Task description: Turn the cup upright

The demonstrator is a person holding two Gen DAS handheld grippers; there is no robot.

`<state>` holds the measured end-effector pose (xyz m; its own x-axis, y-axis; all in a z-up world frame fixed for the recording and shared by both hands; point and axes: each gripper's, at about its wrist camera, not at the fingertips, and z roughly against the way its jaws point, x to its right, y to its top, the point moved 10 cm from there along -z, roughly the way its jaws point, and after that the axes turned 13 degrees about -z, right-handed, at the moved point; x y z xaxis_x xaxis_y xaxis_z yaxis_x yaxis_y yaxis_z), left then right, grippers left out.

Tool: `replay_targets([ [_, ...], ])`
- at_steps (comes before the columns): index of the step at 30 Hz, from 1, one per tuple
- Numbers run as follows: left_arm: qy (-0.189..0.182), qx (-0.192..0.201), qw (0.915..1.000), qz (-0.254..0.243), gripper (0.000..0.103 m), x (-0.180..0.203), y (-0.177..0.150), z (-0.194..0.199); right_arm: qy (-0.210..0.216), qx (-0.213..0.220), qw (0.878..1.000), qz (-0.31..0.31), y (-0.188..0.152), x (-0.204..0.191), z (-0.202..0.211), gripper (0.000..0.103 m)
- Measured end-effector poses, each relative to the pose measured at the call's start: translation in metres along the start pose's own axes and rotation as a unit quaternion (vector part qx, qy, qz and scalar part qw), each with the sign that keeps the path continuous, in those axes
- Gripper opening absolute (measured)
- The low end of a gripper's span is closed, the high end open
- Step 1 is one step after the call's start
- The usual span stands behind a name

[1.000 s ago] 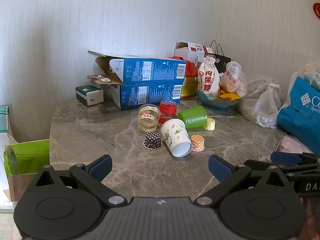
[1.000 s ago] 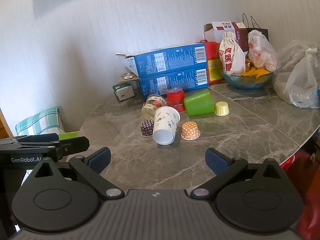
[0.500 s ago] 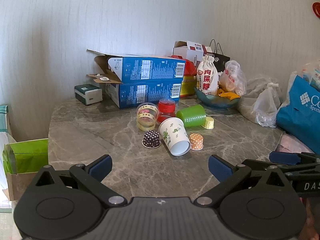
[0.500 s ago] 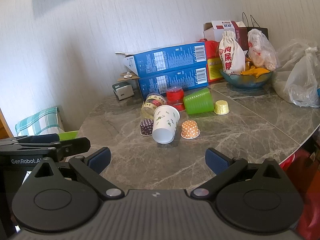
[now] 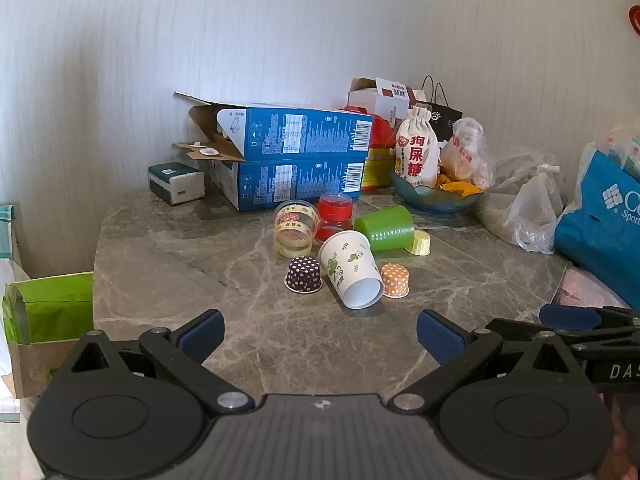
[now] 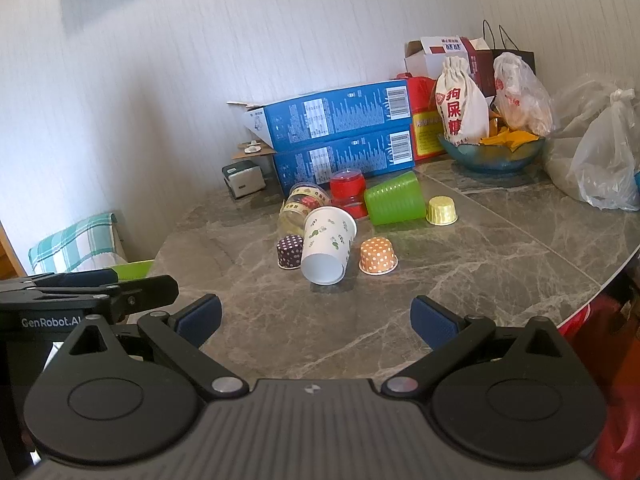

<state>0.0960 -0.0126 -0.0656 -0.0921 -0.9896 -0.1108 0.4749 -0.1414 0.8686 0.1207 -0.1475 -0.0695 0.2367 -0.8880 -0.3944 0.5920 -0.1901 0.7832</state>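
Grey marble tabletop [image 5: 168, 264] stands in a corner with pale striped walls, and many things are on it. Near the middle, a white paper cup [image 5: 351, 269] with green leaf prints lies on its side, its open mouth turned toward the cameras. A dark dotted cupcake liner [image 5: 303, 275] sits upside down just beside it on one side, and an orange dotted liner [image 5: 395, 279] on the other side. Behind the paper cup lie a green plastic cup [image 5: 385, 227], also on its side, a clear cup with tape rings [image 5: 294, 229], a red lidded jar [image 5: 335, 212] and a yellow liner [image 5: 419, 242]. Two blue boxes [image 5: 296, 160] are stacked at the wall, and a blue bowl [image 5: 434, 199] holds a white cloth bag. The left gripper [image 5: 320, 334] and the right gripper [image 6: 316, 318] both hover over the near edge, well apart from the paper cup. Jaws of both are wide and hold nothing.
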Motion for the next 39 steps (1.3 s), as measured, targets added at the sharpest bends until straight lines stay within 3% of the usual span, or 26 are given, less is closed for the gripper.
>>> replay_targets([
  [17,-0.027,0.012,0.9995,0.014,0.103,-0.008,0.014,-0.026,0.000,-0.013,1.000,-0.012,0.009,0.010,-0.017,0.102],
  [25,-0.066,-0.006,0.9951,-0.073,0.103,0.000,0.044,-0.074,-0.003,-0.023,1.000,-0.019,0.017,0.029,-0.030,0.102],
  [28,-0.100,-0.013,0.9866,-0.128,0.103,0.012,0.068,-0.094,-0.007,-0.036,0.998,-0.042,0.017,0.045,-0.037,0.102],
  [31,-0.123,-0.030,0.9684,-0.215,0.103,0.037,0.091,-0.116,-0.001,-0.039,0.997,-0.063,0.021,0.055,-0.040,0.102],
  [35,-0.161,-0.059,0.9363,-0.307,0.103,0.068,0.114,-0.148,-0.002,-0.044,0.996,-0.080,0.025,0.067,-0.046,0.102],
  [39,-0.155,-0.092,0.9093,-0.375,0.103,0.081,0.131,-0.189,-0.002,-0.053,0.994,-0.093,0.027,0.081,-0.049,0.102],
])
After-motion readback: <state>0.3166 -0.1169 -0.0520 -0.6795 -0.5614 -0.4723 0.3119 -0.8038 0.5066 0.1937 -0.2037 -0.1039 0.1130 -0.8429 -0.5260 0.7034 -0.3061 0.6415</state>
